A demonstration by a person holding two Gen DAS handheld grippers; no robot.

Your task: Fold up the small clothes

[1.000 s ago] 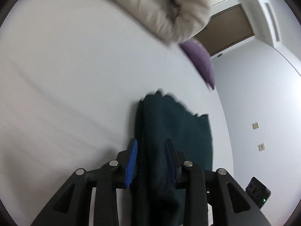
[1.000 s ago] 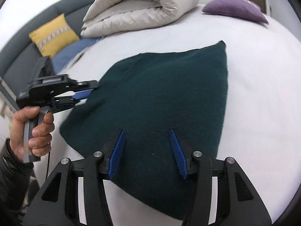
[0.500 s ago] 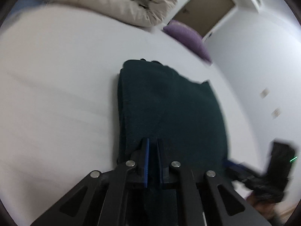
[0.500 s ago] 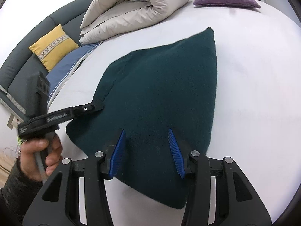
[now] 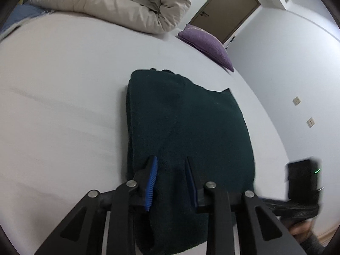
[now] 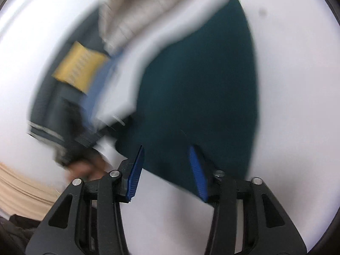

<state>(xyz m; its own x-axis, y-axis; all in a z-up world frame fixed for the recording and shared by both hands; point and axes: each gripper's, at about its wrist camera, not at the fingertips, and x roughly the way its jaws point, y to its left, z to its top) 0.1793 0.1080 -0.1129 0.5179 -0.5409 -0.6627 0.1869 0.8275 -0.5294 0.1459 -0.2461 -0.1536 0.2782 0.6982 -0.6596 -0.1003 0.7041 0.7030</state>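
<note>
The folded dark green garment (image 5: pixel 187 140) lies mid-frame on the white bed (image 5: pixel 63 106). Left tongs (image 5: pixel 171 182) have just been opening, right tongs (image 6: pixel 167 172) closing; both spread above its near edge, pinching nothing.

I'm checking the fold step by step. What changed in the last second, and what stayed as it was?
The left gripper shut on the green cloth's near edge, then its jaws opened again, the cloth between them but not pinched. The right gripper dropped toward the near corner, its jaws closing but not yet gripping. The cloth, duvet and purple pillow stayed put.
</note>
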